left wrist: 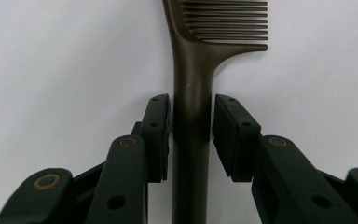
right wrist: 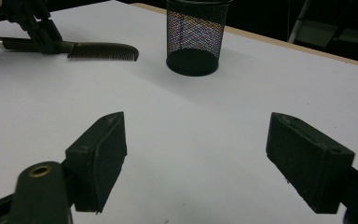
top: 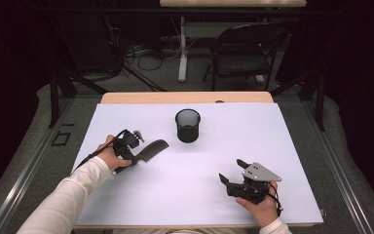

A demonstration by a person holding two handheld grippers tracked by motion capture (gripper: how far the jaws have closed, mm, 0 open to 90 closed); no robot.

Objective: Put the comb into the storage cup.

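A dark brown comb (top: 152,149) lies flat on the white table sheet at the left, its teeth pointing toward the middle. My left gripper (top: 137,157) reaches down onto its handle. In the left gripper view the two pads (left wrist: 156,135) stand tight against both sides of the comb handle (left wrist: 193,93). My right gripper (top: 230,169) rests near the front right of the table, pointing left, with its jaws wide apart and nothing between them (right wrist: 196,158). In the right gripper view the comb (right wrist: 102,50) and the left gripper (right wrist: 42,35) lie at the far upper left.
A black mesh cup (top: 187,126) stands upright at the table's middle back, seen too in the right gripper view (right wrist: 196,39). The white sheet (top: 253,131) covers the table. A chair (top: 246,51) and cables sit on the floor beyond the far edge.
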